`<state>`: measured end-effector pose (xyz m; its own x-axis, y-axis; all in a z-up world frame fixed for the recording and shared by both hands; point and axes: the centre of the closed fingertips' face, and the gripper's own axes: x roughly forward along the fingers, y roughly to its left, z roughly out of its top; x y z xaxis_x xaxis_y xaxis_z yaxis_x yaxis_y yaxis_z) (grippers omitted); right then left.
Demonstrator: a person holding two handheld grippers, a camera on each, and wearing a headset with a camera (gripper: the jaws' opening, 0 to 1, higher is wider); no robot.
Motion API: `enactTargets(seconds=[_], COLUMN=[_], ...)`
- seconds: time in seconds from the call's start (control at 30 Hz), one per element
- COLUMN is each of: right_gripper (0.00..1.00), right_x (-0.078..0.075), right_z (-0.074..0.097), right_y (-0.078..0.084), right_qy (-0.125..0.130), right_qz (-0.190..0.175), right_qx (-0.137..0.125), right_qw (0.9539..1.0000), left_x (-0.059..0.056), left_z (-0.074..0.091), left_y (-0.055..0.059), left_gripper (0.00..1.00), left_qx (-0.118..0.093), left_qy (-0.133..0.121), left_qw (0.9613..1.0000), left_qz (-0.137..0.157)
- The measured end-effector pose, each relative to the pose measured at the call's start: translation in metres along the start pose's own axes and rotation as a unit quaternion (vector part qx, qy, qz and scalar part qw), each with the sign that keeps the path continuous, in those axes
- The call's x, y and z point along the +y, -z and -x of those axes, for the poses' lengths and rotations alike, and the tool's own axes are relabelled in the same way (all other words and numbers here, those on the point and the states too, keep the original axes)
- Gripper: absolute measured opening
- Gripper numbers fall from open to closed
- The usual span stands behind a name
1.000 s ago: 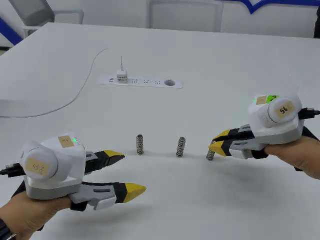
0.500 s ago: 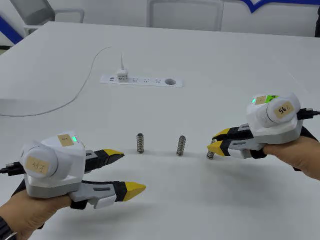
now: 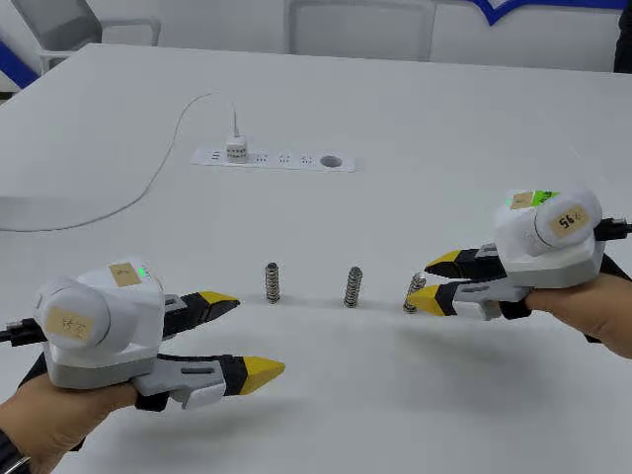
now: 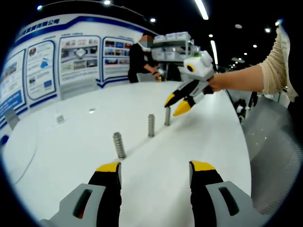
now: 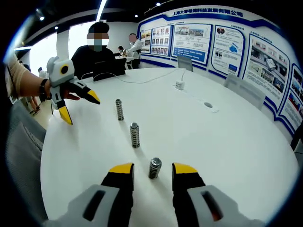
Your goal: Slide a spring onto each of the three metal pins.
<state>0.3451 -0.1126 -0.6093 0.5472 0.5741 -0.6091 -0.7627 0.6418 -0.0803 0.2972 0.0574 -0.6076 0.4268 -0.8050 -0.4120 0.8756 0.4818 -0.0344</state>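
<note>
Three springs (image 3: 353,286) stand in a row on the bench (image 3: 444,128), nearer me than the power strip (image 3: 272,158): light and squashy, I judge, so I'd pinch mid-coil gently. My right tool (image 5: 153,168) straddles the end one, jaws apart; my left tool (image 3: 255,334) gapes empty.

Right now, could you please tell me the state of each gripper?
Left gripper: open, holding nothing.
Right gripper: open, jaws either side of the rightmost spring, not clamped on it.
</note>
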Motion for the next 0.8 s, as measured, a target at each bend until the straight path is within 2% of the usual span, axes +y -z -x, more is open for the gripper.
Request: enactTargets(seconds=[0.47, 0.8], right_gripper=[0.47, 0.52], right_x=[0.008, 0.012], right_z=[0.013, 0.022], right_y=[0.006, 0.011], right_qy=[0.002, 0.002], right_qz=[-0.007, -0.008], right_qx=[-0.023, -0.031], right_qw=[0.9997, 0.9995], left_x=[0.004, 0.007], left_z=[0.000, 0.002], left_y=[0.000, 0.003], left_gripper=[0.60, 0.61], left_qx=[0.000, 0.001], left_qy=[-0.004, -0.010], left_qw=[1.0000, 0.9999], left_qz=[0.003, 0.007])
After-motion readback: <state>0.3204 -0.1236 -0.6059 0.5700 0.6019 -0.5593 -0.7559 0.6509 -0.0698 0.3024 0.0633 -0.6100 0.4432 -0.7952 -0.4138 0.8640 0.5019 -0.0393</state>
